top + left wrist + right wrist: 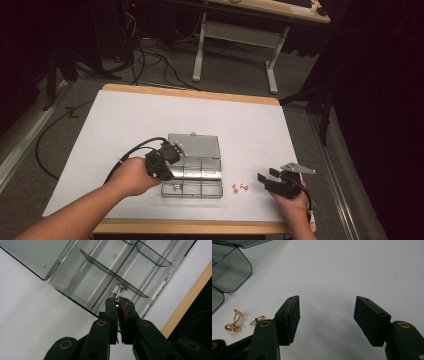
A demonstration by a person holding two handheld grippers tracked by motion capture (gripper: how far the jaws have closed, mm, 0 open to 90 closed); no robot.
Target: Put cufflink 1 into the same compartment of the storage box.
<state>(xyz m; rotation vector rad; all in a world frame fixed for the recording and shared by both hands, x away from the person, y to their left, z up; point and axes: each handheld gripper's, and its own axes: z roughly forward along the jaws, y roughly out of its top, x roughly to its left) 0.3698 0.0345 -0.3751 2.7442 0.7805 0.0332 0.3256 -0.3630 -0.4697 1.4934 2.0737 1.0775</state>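
Your left hand-held gripper (117,300) has its jaws pinched together on a small silver cufflink (121,288), gripping it by the post; the decorated head points away from the tips. It hangs over the clear compartment box (82,277), just above one of the curved dividers in the near row. In the high view the same left hand-held gripper (167,156) sits over the box's (192,180) left end, and the lid (197,145) lies swung open flat behind it.

Step in hand, as it reads: you are carrying this cufflink into a compartment. It is above the tray, not yet set down; whether the head touches the divider cannot be told.

Your right hand-held gripper (327,315) stands wide, nothing between the jaws, hovering low over the white surface (342,270). Two gold cufflinks (233,322) lie on that surface just beside its left jaw, near the corner of the box. From above they show as a small pair (240,187) between the box and the right hand-held gripper (270,177).

Next move, by judgement: shift the left tips clear of the divider so the piece drops into a cell, lower, then release. The grip is on a thin post, so a tilt could flick it out of the cell. Afterwards the gold pair is close to your right jaws; those need a much narrower opening and a low approach.
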